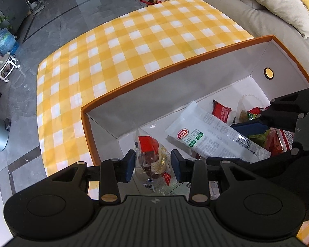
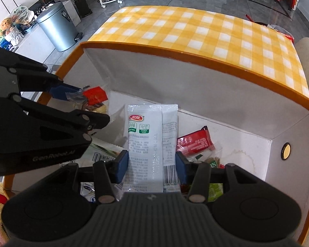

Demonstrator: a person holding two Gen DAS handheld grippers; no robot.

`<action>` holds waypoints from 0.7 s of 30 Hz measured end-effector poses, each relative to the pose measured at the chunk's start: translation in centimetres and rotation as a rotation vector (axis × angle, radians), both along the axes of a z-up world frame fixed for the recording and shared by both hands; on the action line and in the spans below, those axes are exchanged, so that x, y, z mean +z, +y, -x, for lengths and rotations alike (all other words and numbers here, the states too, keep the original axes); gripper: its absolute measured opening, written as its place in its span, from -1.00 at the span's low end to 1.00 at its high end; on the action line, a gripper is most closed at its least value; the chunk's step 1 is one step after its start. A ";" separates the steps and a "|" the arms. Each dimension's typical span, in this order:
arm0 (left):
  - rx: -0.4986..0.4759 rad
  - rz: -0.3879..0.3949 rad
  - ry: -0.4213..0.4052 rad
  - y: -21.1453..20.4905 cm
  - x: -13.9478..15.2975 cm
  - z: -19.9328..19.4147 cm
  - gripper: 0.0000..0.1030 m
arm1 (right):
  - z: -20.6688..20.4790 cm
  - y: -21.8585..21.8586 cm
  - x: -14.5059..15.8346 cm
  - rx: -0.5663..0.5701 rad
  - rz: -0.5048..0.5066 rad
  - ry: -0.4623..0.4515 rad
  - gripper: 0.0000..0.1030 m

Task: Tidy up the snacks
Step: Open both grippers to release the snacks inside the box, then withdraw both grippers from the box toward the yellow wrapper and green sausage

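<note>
Snack packets [image 2: 193,142] in the box [image 2: 175,55] on the table [image 2: 195,26], bin [image 2: 57,28] perhaps beside it

Left gripper [image 1: 152,165]: matte black plastic body, ribbed centre plate, two round domed housings, silver rivets at linkage pivots, dark blue finger pads [image 1: 130,165]. Right gripper [image 2: 151,165]: same build; grey "GenRobot.AI" lettering shows on the left unit's side.

Bright daylight, sharp focus; glossy floor [image 1: 76,10] shows glare, box [image 2: 175,82] interior shaded, fisheye bends the edges.
</note>
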State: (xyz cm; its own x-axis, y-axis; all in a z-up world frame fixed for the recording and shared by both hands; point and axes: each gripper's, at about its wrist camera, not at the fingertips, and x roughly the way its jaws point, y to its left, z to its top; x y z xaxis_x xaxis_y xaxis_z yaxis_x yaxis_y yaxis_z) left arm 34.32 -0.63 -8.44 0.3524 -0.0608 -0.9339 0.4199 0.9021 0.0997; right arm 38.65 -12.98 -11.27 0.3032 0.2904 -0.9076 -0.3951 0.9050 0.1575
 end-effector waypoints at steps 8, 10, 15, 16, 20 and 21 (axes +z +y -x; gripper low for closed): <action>0.022 0.002 0.001 0.4 0.6 0.4 0.02 | 0.3 0.2 1.1 0.004 0.002 -0.029 0.32; 0.034 0.001 -0.012 0.6 1.1 0.7 0.15 | 0.5 0.3 1.5 0.007 0.011 -0.039 0.32; 0.058 0.052 -0.063 1.4 3.0 1.8 0.42 | 1.0 0.1 2.7 -0.008 0.038 -0.076 0.56; 0.065 0.063 -0.068 1.6 3.3 2.1 0.42 | 1.2 -0.1 3.0 -0.012 0.036 -0.082 0.62; 0.069 0.072 -0.123 1.9 5.1 3.9 0.43 | 2.0 -0.6 4.1 -0.038 0.032 -0.101 0.68; 0.067 0.071 -0.143 2.0 5.7 4.5 0.44 | 2.3 -0.7 4.5 -0.045 0.036 -0.110 0.69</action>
